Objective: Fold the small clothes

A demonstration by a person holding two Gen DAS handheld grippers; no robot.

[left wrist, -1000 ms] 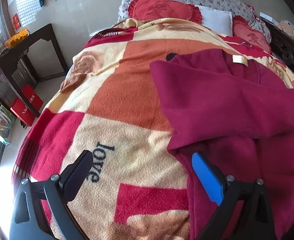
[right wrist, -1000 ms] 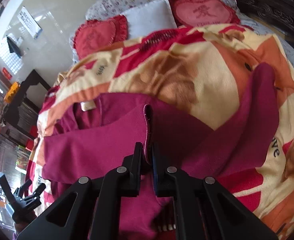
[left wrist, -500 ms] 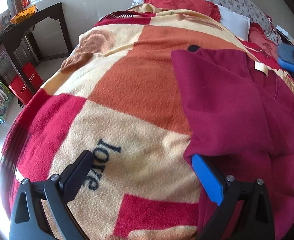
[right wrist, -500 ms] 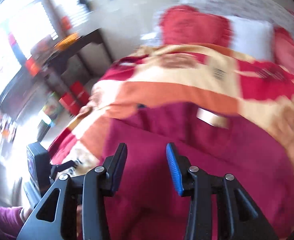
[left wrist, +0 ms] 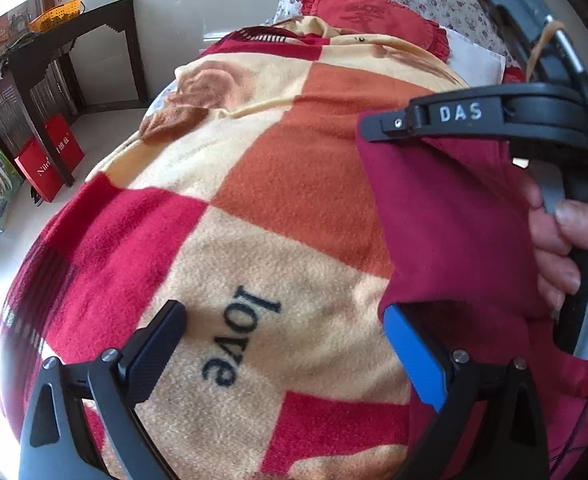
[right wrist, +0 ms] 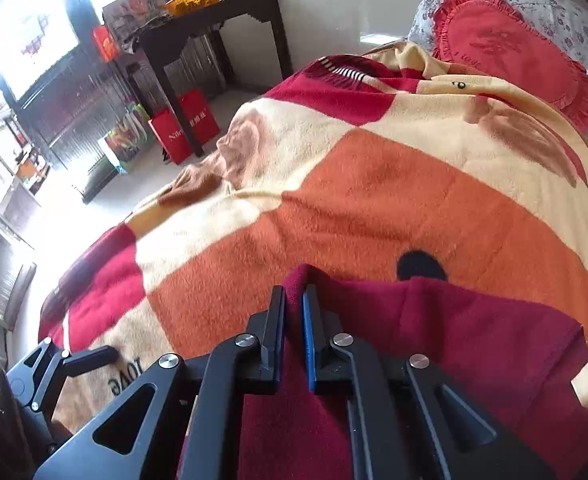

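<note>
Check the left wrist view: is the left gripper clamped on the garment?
No. The left gripper stands wide open over the blanket, beside the maroon garment.

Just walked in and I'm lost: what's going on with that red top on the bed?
A person is folding a dark red top that lies on a patchwork blanket on the bed, with a hand-held tool in each hand. The right tool is shut on a pinch of the top's cloth at its upper corner; its jaws have just closed on it. The left tool is open above the blanket beside the top's lower edge, gripping nothing.
</note>
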